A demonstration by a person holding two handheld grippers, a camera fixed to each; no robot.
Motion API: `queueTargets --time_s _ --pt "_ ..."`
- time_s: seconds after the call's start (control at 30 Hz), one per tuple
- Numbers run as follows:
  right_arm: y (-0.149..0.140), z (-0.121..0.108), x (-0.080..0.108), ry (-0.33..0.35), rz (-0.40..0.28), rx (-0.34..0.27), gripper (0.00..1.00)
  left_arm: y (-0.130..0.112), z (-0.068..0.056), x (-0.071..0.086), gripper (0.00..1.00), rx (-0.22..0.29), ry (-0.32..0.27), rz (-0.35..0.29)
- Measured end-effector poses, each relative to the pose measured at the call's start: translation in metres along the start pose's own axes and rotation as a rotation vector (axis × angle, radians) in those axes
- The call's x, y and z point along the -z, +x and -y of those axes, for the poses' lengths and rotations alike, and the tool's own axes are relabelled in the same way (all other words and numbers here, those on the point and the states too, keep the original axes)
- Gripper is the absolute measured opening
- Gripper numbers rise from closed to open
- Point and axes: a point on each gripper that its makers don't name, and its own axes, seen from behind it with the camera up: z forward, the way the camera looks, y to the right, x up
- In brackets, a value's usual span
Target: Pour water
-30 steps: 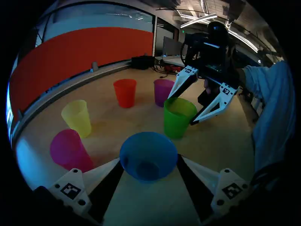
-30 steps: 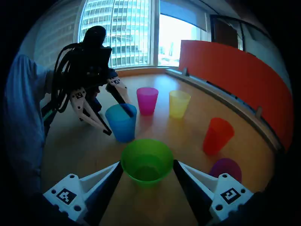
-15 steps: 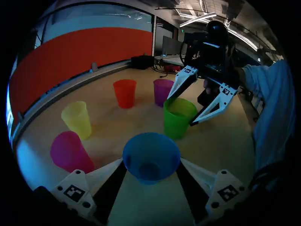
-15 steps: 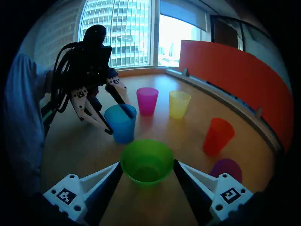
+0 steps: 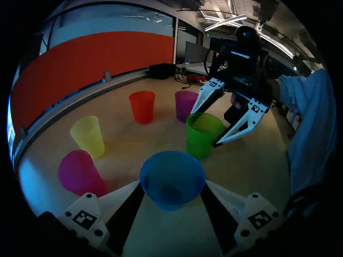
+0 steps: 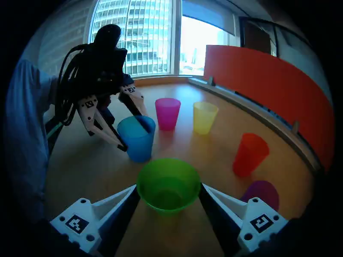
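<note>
Holding one cup in each gripper at the pale wooden tabletop.
The left gripper is clenched on the blue translucent plastic cup, a finger pressed to each side. The right gripper grasps the green translucent plastic cup likewise. Both cups are upright and near each other. A yellow plastic cup, pink plastic cup, orange plastic cup and purple plastic cup stand apart nearby. Whether either held cup contains water, I cannot tell.

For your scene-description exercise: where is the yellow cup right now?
In the left gripper view, the yellow cup stands on the left side, between the pink cup nearer the camera and the orange cup farther back.
</note>
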Motion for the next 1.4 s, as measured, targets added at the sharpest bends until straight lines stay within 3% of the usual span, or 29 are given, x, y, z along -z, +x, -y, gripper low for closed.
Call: queueTargets --time_s 0.13,0.57,0.87,1.4 --pt "0.0 0.002 -0.001 0.0 -0.006 0.002 0.91 0.001 0.0 0.001 0.86 -0.001 0.0 0.0" --pt "0.013 0.0 0.008 -0.037 -0.053 -0.019 0.9 0.012 -0.005 0.008 0.86 -0.005 0.005 -0.025" --pt "0.04 -0.005 0.029 -0.071 -0.114 -0.035 0.9 0.034 -0.006 0.022 0.86 0.005 0.027 -0.071" --pt "0.091 -0.012 0.073 -0.151 -0.244 -0.036 0.9 0.093 -0.004 0.053 0.86 -0.002 0.099 -0.221"
